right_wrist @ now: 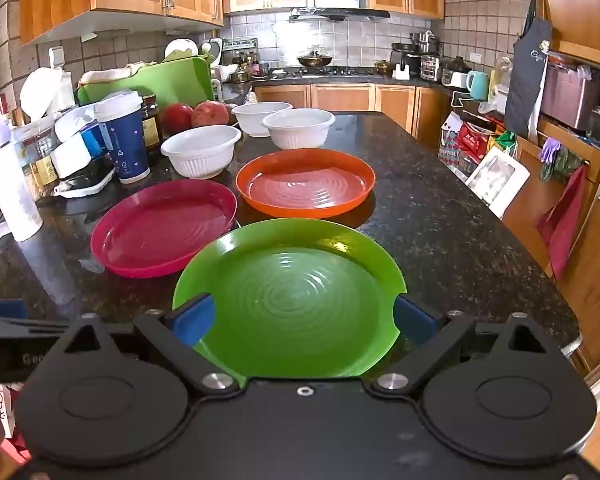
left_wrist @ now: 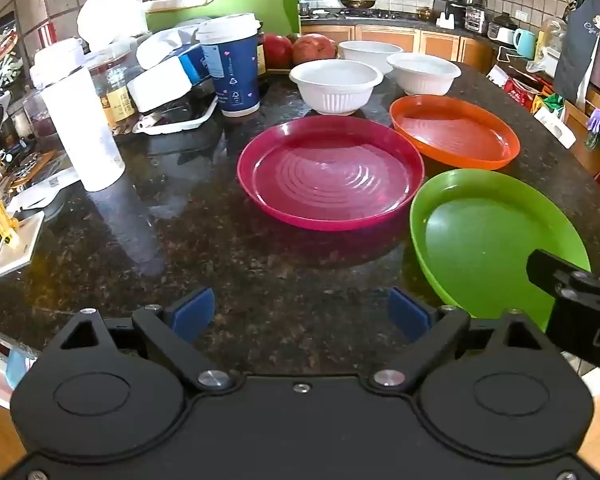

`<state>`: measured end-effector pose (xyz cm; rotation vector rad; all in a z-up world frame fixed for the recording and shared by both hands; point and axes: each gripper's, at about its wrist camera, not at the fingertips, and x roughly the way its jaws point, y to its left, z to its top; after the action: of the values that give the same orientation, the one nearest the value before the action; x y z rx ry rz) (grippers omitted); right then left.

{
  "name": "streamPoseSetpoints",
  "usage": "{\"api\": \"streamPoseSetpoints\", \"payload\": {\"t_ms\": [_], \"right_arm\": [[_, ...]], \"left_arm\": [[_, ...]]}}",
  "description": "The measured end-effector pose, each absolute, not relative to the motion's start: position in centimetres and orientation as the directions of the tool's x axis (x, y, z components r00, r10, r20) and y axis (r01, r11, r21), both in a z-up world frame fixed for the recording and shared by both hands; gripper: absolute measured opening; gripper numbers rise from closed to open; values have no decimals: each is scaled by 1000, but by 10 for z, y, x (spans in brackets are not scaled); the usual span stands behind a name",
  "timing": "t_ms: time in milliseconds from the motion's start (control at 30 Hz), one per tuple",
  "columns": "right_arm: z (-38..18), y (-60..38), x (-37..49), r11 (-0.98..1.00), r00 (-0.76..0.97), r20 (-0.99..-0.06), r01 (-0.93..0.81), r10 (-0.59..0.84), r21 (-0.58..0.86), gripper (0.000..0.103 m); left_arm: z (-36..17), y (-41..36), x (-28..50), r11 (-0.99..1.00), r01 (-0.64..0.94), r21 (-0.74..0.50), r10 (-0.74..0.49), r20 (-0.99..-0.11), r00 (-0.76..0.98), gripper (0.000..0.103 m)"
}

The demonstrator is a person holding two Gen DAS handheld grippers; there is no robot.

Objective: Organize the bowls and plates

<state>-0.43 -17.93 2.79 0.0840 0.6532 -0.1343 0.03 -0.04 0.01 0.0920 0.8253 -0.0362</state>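
Three plates lie on the dark granite counter [left_wrist: 260, 280]: a magenta plate [left_wrist: 331, 172], an orange plate [left_wrist: 455, 131] and a green plate [left_wrist: 496, 236]. Behind them stand three white bowls [left_wrist: 335, 85] [left_wrist: 423, 72] [left_wrist: 370, 51]. My left gripper [left_wrist: 300, 314] hovers open over bare counter, in front of the magenta plate. In the right wrist view my right gripper [right_wrist: 304, 318] is open above the near part of the green plate [right_wrist: 292, 284], its blue pads [right_wrist: 192, 318] apart over the plate's two sides. The magenta plate [right_wrist: 164, 228], orange plate [right_wrist: 305, 182] and bowls [right_wrist: 201, 150] lie beyond.
Clutter fills the counter's left side: a blue paper cup [left_wrist: 232, 64], a white bottle [left_wrist: 82, 128], jars, packets, a green cutting board [left_wrist: 224, 10] and red fruit [left_wrist: 314, 48]. The counter's right edge [right_wrist: 540, 264] drops to the floor with bags. The right gripper's body [left_wrist: 580, 304] shows at right.
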Motion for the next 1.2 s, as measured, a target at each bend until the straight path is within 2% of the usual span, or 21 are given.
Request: {"api": "streamPoseSetpoints", "payload": {"t_ms": [100, 367, 1200], "right_arm": [[27, -180, -4, 988, 784, -613, 152, -99, 35, 101], [26, -185, 3, 987, 766, -635, 157, -100, 35, 101], [21, -190, 2, 985, 749, -656, 165, -95, 45, 101]], "left_arm": [[0, -8, 2, 994, 61, 89, 25, -739, 673, 94], [-3, -8, -1, 995, 88, 40, -30, -739, 674, 94], [-5, -12, -10, 997, 73, 38, -20, -746, 665, 94]]}}
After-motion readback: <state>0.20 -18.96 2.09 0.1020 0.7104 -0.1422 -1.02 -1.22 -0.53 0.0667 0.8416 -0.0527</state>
